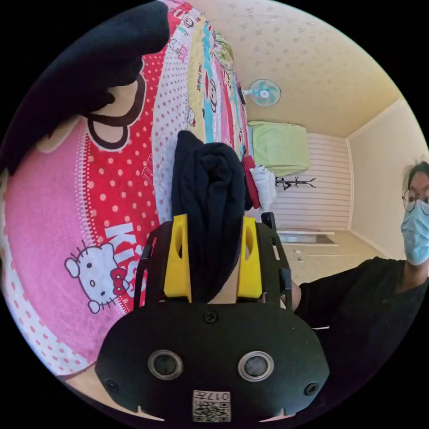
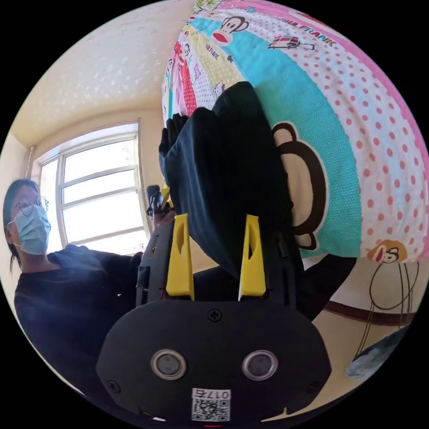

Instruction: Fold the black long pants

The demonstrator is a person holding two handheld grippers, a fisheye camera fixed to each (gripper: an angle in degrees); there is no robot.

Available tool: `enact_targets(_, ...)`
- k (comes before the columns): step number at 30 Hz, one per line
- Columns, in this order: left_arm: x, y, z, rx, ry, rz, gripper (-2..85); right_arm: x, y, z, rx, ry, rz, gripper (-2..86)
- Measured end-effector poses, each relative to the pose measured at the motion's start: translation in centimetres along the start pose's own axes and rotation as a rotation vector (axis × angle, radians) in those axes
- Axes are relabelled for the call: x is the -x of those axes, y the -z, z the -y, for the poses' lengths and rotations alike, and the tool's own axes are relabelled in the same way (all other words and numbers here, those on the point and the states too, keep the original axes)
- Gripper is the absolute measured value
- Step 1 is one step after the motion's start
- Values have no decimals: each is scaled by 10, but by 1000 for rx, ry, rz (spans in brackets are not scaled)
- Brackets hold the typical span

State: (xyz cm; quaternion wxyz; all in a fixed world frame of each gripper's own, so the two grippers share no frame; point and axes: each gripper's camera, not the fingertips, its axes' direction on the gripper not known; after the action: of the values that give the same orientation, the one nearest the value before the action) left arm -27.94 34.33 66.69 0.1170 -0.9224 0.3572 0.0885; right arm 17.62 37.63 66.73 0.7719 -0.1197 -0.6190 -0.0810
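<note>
Black long pants [image 1: 208,214] pinched in left claw [image 1: 212,259] and right claw [image 2: 216,259], cartoon-print bedsheet [image 1: 111,201], window [image 2: 98,192].

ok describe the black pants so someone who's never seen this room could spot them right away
Find the bed's bright cartoon bedspread, pink, red-dotted and striped. In front of it the black long pants hang bunched between the yellow jaws of the left gripper and the right gripper. They are plain, dark and unpatterned, unlike the printed bedding behind.
</note>
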Motion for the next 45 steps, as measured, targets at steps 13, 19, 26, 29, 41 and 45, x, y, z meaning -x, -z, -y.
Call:
enact_targets(13,19,28,12,-7,63,39,171,12,68,-19,-180,-79,-51,189)
enact_targets(19,57,28,-26,161,147,46,241,-58,67,-63,-127,-290,11,296)
enact_targets(26,69,-30,-31,248,167,31,203,-63,-29,-7,131,-209,354,284)
enact_targets(29,71,-21,-38,218,216,23,173,-29,-24,-14,78,-203,250,213)
enact_targets(41,-77,-39,-74,155,212,-248,133,136,113,-98,96,119,242,137)
enact_targets(45,-165,-77,-38,103,108,-265,132,189,205,-101,94,279,208,134)
